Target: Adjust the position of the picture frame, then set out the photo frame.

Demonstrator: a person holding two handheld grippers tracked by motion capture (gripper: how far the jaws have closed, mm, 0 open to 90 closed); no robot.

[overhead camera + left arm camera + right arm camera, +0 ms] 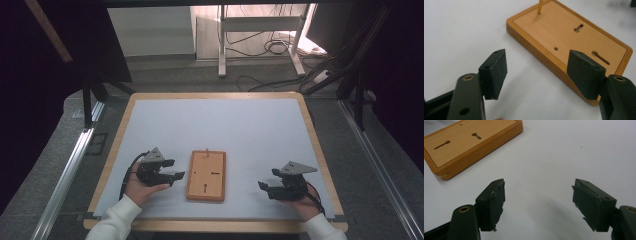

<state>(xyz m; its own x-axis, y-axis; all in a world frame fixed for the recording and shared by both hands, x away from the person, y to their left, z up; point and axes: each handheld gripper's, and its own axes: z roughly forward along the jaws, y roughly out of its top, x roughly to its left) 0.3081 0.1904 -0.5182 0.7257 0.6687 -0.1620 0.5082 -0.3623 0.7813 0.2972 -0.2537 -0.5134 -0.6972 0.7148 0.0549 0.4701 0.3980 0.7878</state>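
A flat wooden board [206,175] lies on the white table top [225,125], near the front edge and roughly midway between the person's two hands. It has a raised darker rim, two keyhole-shaped slots [579,27] and a small round hole [555,48] cut into its pale face, and a thin wooden peg [540,6] standing upright at its far short end. The left gripper [175,170] rests just beside the board's left long side, jaws spread wide with nothing between them; in the left gripper view one jaw overlaps the board's near corner, though I cannot tell whether it touches the wood. The right gripper [266,180] sits well apart from the board on the other side, jaws likewise wide and empty, over bare white surface. Nothing lies between either gripper and the board. Past the table's wooden border [310,120] is grey floor with a white metal stand [260,30] and loose cables [270,47], and aluminium rails [67,170] run along both sides.
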